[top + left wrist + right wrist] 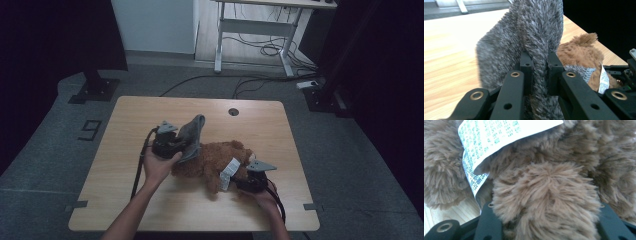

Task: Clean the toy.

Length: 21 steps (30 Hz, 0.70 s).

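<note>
Left gripper point(181, 145) fingers point(527, 65) pinched tight on the grey fuzzy cloth point(524, 45), held up over the left end of the brown plush toy point(212, 160). Right gripper point(246, 181) fingers clamp a furry brown limb point(544, 195) by the white tag point(496, 135). The toy lies mid-desk point(125, 130).

Dim overhead view, sharp close-ups

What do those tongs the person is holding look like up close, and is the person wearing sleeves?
Each hand carries a black device. The left tongs and right tongs each bear a grey three-cornered plate on top and trail a black cable. In the left gripper view, the two jaws are black angular bars with brass-ringed holes. Both forearms are bare, no sleeves in view.
</note>
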Each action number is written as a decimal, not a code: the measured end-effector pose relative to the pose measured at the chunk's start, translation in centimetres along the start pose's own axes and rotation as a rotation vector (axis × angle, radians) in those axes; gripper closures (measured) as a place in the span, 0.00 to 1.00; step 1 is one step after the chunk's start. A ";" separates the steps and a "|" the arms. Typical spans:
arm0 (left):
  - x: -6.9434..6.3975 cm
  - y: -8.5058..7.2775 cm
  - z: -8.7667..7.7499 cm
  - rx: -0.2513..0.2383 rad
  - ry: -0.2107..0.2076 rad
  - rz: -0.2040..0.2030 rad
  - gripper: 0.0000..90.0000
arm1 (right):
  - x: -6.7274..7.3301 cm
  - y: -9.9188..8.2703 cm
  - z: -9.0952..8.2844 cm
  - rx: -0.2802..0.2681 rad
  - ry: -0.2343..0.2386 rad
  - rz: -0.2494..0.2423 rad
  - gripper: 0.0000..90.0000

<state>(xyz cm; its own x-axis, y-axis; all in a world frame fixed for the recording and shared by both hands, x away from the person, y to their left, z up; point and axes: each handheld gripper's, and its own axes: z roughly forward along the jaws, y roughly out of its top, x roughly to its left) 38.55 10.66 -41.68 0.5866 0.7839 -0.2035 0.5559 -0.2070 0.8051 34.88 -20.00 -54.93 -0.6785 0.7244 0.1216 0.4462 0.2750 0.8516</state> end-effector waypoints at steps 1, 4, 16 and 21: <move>-0.3 0.1 0.8 0.019 -0.003 0.003 0.87 | 0.0 0.0 0.0 0.000 0.000 -0.001 0.57; -1.4 0.0 2.7 0.043 -0.018 0.018 0.88 | -0.1 0.0 0.0 -0.001 0.003 -0.004 0.57; -8.2 0.2 6.5 0.089 -0.054 0.173 0.88 | -0.2 0.0 0.0 0.006 0.006 0.001 0.56; -5.8 -0.2 6.6 0.098 -0.066 0.051 0.87 | -0.2 0.0 0.1 0.009 0.006 0.009 0.56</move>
<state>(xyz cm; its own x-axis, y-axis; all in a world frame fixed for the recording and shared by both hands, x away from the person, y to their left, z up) 38.92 2.28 -44.37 0.6509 0.7316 -0.2026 0.5778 -0.3043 0.7574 35.05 -20.10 -55.01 -0.6776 0.7234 0.1324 0.4575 0.2737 0.8460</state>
